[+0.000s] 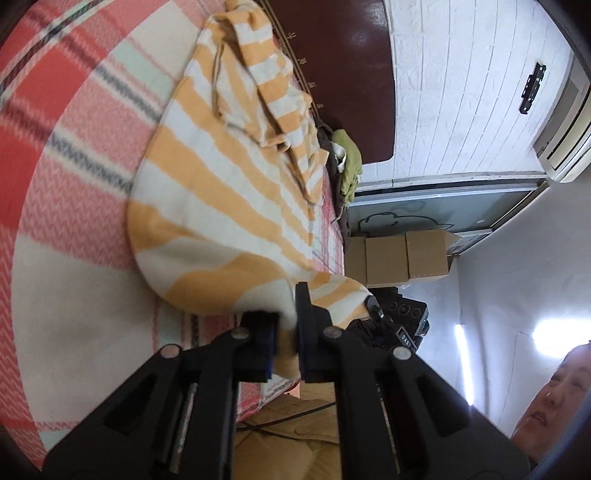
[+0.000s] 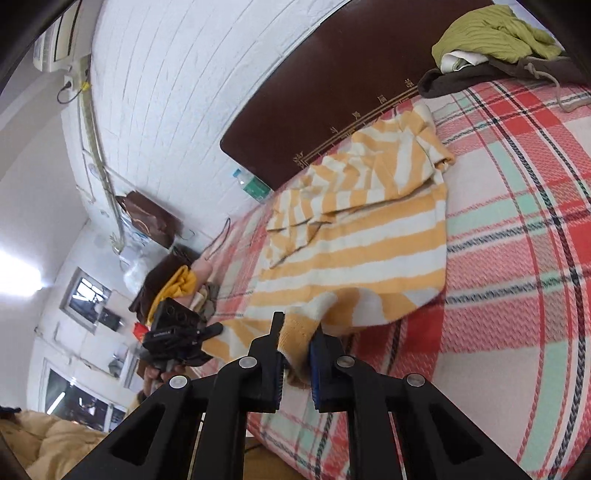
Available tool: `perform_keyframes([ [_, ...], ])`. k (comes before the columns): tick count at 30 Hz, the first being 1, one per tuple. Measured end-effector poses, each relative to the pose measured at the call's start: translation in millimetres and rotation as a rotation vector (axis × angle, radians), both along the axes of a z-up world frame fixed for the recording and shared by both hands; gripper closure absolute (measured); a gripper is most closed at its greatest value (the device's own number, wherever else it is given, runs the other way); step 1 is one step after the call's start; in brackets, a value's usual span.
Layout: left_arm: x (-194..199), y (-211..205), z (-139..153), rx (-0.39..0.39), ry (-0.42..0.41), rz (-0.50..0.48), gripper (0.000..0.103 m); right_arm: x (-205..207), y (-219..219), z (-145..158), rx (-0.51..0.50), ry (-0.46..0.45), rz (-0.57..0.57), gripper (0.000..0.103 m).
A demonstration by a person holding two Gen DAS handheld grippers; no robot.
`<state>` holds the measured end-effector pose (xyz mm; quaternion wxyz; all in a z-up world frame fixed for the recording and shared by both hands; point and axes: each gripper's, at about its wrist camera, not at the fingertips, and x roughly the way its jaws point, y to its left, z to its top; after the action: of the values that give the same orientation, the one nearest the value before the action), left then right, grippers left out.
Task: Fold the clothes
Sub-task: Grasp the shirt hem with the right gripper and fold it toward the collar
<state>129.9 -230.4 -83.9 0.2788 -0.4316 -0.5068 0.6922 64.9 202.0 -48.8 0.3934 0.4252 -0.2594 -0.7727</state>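
The striped sweater [image 1: 221, 192] lies spread on the bed, orange and cream bands running across it, and both claws have hold of its near hem. The left claw [image 1: 286, 332] is clamped on a fold of that hem, cloth bunched between the two fingers right at the bed's edge. The right claw [image 2: 297, 345] is clamped on the hem too, an orange knit corner pinched between its pads and lifted a little off the cover.

Just beyond each claw the sweater's body stretches flat over the plaid blanket [image 2: 517, 240], red, pink and mint checks. Farther out, the sleeves [image 2: 369, 177] sit folded in over the chest, rumpled near the collar end.

In the right claw's view, off to the left, the other gripper shows beside the hem. Beyond the sweater stands the dark brown headboard [image 2: 332, 92], and up at the far right a green garment [image 2: 495, 33] rests on a dark one. In the left claw's view, cardboard boxes [image 1: 402, 254] stand past the bed's edge, to the right.
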Motion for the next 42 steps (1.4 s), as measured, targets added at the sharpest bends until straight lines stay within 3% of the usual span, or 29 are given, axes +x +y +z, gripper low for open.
perform_keyframes([
  [3,-23.5,-5.3,20.3,0.008,0.043,0.017,0.094,-26.1,-2.2,11.3,-0.032,0.016,-0.026,0.093],
  [9,-87.0,-11.1,61.0,-0.073,0.098,0.030,0.093,-85.1,-9.7,32.4,-0.044,0.047,-0.061,0.093],
  [15,-156.2,-14.7,83.0,-0.159,0.114,0.052,0.093,-153.2,-13.5,40.1,-0.057,0.025,-0.112,0.093],
  [21,-213.7,-18.1,77.0,-0.224,0.058,0.060,0.093,-216.8,-27.0,29.6,-0.015,-0.023,-0.144,0.093],
  [22,-221.5,-19.2,72.9,-0.235,0.040,0.061,0.091,-225.3,-29.0,25.5,0.004,-0.032,-0.156,0.093],
  [23,-228.1,-20.4,68.0,-0.239,0.018,0.067,0.080,-233.6,-31.2,20.8,0.023,-0.044,-0.166,0.093],
  [25,-239.3,-20.8,60.3,-0.253,-0.004,0.091,0.056,-248.0,-36.4,10.3,0.060,-0.066,-0.175,0.093],
  [26,-243.4,-20.8,57.8,-0.261,-0.006,0.098,0.054,-254.9,-39.4,5.1,0.078,-0.075,-0.176,0.091],
  [34,-257.9,-17.1,55.2,-0.339,0.019,0.111,0.054,-289.2,-54.0,-25.9,0.218,-0.084,-0.231,0.083],
  [36,-258.1,-19.8,58.2,-0.359,0.034,0.126,0.054,-289.3,-49.1,-22.1,0.197,-0.053,-0.261,0.067],
  [40,-258.1,-27.0,67.3,-0.392,0.044,0.150,0.054,-281.9,-41.1,-3.2,0.173,0.036,-0.274,0.065],
  [42,-250.0,-23.3,75.2,-0.409,0.117,0.106,0.053,-272.4,-47.4,5.1,0.188,0.092,-0.214,0.064],
])
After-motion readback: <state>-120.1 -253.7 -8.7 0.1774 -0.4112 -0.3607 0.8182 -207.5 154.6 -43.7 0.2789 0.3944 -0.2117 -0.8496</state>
